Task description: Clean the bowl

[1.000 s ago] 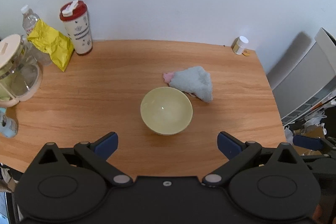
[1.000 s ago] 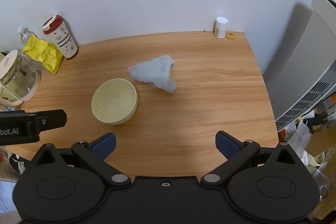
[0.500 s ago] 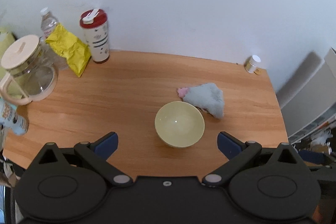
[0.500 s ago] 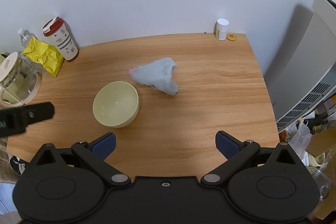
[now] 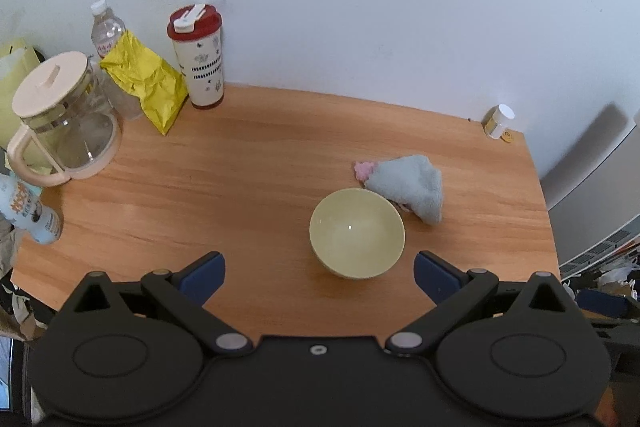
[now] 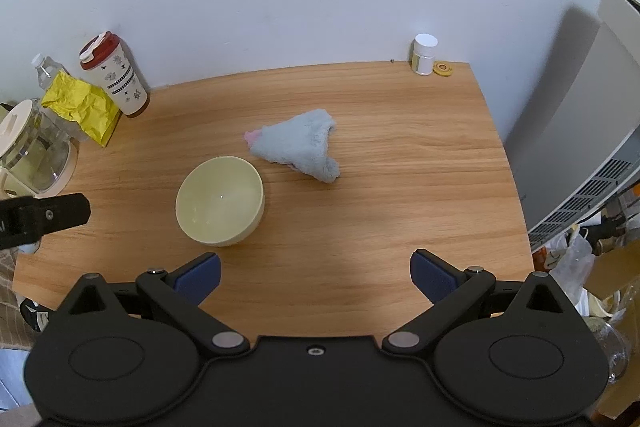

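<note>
A pale yellow bowl (image 5: 357, 231) (image 6: 220, 206) stands upright and empty on the wooden table (image 5: 224, 183) (image 6: 400, 195). Just behind it to the right lies a crumpled light blue cloth (image 5: 408, 187) (image 6: 298, 145) with a pink corner. My left gripper (image 5: 320, 273) is open above the table's near edge, the bowl just ahead between its blue-padded fingers. My right gripper (image 6: 315, 275) is also open, with the bowl ahead to its left and the cloth further ahead. Part of the left gripper's body (image 6: 44, 217) shows at the left edge of the right wrist view.
At the back left stand a red-lidded tumbler (image 5: 198, 57) (image 6: 114, 79), a yellow bag (image 5: 146, 85), a water bottle (image 5: 105, 31) and a glass jug (image 5: 60, 117). A small white-capped jar (image 5: 498, 121) (image 6: 425, 54) is at the back right. A grey appliance (image 6: 580, 147) flanks the table's right side.
The left gripper has swung leftward and back, so the bowl sits further right in its view and the jug and bottle came in. The right gripper barely moved. Bowl and cloth stayed put.
</note>
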{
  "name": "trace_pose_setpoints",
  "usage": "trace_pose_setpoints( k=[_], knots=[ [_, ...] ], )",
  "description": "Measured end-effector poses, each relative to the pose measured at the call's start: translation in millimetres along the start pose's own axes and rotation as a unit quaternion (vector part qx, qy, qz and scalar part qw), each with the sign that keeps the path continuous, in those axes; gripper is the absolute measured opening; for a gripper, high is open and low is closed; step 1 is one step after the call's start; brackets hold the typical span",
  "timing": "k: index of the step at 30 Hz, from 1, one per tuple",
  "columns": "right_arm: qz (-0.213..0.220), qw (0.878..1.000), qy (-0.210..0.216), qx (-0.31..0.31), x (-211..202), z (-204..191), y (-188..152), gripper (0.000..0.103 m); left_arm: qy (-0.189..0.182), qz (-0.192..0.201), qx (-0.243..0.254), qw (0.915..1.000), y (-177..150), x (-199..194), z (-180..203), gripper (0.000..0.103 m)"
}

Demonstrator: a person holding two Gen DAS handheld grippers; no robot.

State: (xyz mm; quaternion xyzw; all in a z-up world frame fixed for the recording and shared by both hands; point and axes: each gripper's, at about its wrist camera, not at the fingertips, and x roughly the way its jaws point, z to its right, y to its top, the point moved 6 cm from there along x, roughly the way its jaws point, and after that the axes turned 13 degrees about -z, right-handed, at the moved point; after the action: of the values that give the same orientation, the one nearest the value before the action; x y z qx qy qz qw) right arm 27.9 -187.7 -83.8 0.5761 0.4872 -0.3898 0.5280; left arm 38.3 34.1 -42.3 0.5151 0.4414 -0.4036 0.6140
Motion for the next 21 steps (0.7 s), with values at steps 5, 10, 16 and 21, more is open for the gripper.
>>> trace_pose_setpoints(
  k=[5,10,16,21],
  knots=[
    [-0.002,1.000,0.000,-0.003,1,-1,2,0.102,0.009,0.001,0.019,0.9998,3,0,5,0.102],
    [-0.004,1.000,0.002,-0.004,3,-3,3,0.102,0.013,0.005,0.031,0.9994,4,1,9,0.102],
    [-0.008,1.000,0.003,-0.006,5,-6,4,0.102,0.012,0.000,0.037,0.9993,6,3,13,0.102],
    [-0.008,1.000,0.000,-0.007,6,-6,7,0.102,0.012,-0.003,0.046,0.9988,8,4,14,0.102]
  ],
)
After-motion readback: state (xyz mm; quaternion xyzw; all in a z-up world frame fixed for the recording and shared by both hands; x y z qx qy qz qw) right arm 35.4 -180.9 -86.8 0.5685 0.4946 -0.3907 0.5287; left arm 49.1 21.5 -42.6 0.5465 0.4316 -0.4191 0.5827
